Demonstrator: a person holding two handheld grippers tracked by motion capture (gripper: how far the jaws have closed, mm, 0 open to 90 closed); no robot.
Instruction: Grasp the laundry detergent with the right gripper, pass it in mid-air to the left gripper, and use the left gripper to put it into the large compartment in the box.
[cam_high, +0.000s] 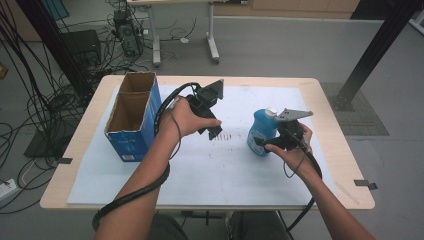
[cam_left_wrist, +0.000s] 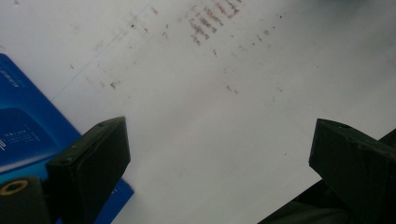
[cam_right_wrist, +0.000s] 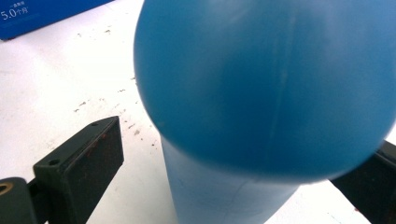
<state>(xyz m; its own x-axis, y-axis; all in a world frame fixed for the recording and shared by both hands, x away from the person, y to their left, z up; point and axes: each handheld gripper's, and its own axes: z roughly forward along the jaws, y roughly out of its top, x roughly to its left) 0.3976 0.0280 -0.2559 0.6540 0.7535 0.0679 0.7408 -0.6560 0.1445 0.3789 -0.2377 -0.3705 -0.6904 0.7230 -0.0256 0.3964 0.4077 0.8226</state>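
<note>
A blue plastic bottle (cam_high: 262, 131) with a white cap (cam_high: 270, 111) stands upright on the white mat (cam_high: 210, 170), right of centre. My right gripper (cam_high: 265, 141) is open with its jaws on either side of the bottle's body (cam_right_wrist: 261, 93). A gap shows between the bottle and the left jaw, while the right jaw is partly hidden behind it. My left gripper (cam_high: 211, 126) is held just above the mat's middle. It is open, and only bare mat lies between its fingers (cam_left_wrist: 98, 158).
An open-topped blue cardboard box (cam_high: 131, 120) stands at the mat's left side, close to the left gripper (cam_left_wrist: 219, 149); its blue side (cam_left_wrist: 23, 126) shows beside the left jaw. The wooden table edge (cam_high: 345, 160) runs right of the bottle. Cables and desk legs lie beyond the table.
</note>
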